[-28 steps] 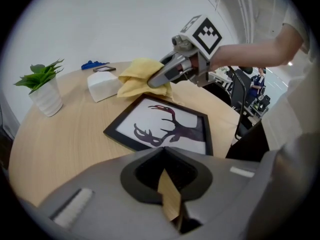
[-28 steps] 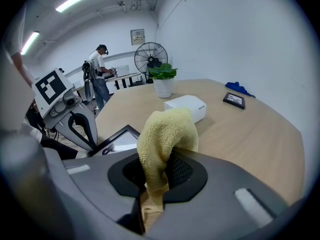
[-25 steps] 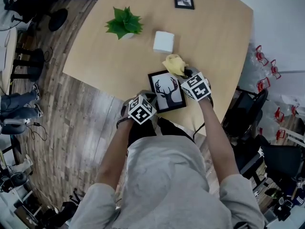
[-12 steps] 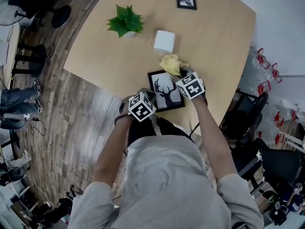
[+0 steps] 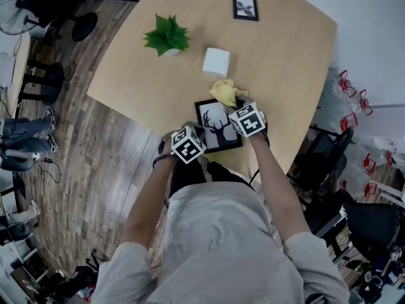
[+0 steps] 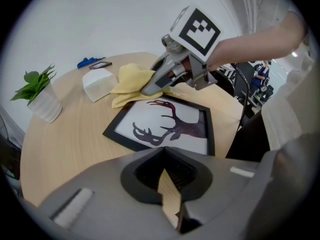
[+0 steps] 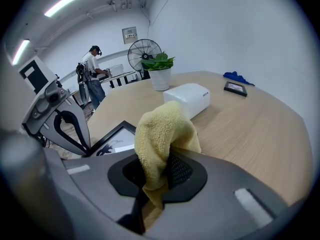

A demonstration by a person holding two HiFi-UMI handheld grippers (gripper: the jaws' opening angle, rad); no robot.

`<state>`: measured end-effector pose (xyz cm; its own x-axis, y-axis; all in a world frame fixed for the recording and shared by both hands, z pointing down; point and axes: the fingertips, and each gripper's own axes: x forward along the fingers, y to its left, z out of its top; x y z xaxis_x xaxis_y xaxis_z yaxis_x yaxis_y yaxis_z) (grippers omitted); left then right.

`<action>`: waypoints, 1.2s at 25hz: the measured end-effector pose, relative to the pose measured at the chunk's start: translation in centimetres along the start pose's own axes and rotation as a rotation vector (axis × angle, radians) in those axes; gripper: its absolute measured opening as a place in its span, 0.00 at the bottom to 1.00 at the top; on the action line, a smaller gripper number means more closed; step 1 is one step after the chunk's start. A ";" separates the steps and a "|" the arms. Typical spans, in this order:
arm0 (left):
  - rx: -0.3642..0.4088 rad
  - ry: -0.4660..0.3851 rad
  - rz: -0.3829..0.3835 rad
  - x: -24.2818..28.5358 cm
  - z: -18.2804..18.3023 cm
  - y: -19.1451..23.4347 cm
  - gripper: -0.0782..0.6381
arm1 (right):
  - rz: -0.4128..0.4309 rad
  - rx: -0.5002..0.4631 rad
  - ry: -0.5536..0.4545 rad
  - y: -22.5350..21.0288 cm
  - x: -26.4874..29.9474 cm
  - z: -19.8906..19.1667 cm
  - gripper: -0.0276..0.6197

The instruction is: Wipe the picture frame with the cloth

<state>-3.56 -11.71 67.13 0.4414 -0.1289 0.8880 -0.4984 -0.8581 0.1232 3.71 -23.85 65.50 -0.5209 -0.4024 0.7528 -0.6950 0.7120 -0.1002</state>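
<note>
Cloth [image 7: 162, 129] pinched by right gripper [image 7: 147, 206] — left gripper [image 6: 170, 204] closed (empty) — picture frame [image 5: 213, 126] lies lengthwise away.

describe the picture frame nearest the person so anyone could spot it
On the light wooden table, look at the near edge, right before the person. A black picture frame with a deer silhouette lies flat there; the only other black frame is much smaller, at the far edge.

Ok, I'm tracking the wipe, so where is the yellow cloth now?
In the head view the yellow terry cloth sits in the right gripper's jaws at the black deer picture frame's far edge, near the white box.
</note>
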 end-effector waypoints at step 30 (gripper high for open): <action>-0.009 0.035 0.007 0.0 0.0 0.1 0.18 | 0.030 -0.014 -0.006 2.8 -2.5 -3.5 0.12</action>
<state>-3.56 -11.78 67.18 0.4119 -0.1171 0.9037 -0.5080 -0.8528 0.1210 4.81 -18.85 65.58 -0.5441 -0.3842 0.7459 -0.6721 0.7317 -0.1135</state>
